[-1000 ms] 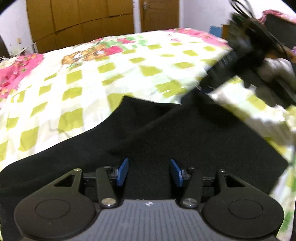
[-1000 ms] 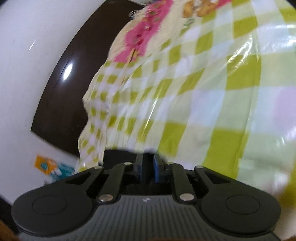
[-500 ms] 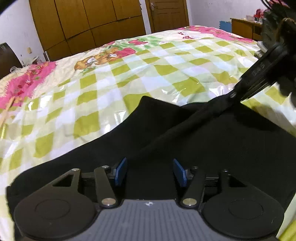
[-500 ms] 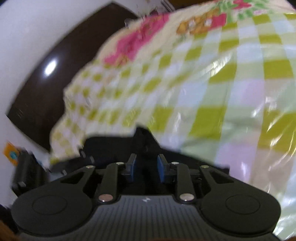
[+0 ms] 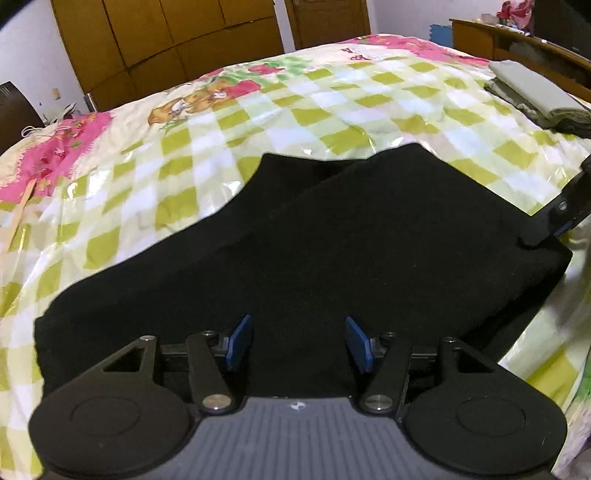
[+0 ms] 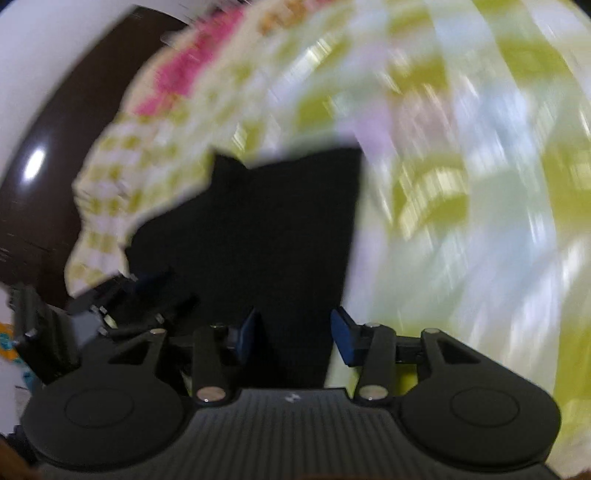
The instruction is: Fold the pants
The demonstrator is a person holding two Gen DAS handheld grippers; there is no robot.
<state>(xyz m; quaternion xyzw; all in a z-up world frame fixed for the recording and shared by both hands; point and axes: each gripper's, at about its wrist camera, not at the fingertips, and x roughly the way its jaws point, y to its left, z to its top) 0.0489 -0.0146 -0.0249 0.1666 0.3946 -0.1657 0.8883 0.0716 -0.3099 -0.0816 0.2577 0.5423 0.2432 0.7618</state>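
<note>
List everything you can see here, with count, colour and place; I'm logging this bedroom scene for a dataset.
pants: one, black, lying flat on the bed, one layer folded over another
bedspread: one, green and white checks with pink floral edges, covering the bed
folded cloth stack: one, grey-olive, far right corner of the bed
wardrobe: one, brown wood, behind the bed
door: one, brown, beside the wardrobe
left gripper: open, over the pants' near edge
right gripper: open, over the pants' right edge

Left gripper [image 5: 298, 343] low, pointing forward, jaws wide apart, nothing between blue pads [image 5: 239, 341]. Right gripper [image 6: 295, 336] jaws apart too, view blurred.
</note>
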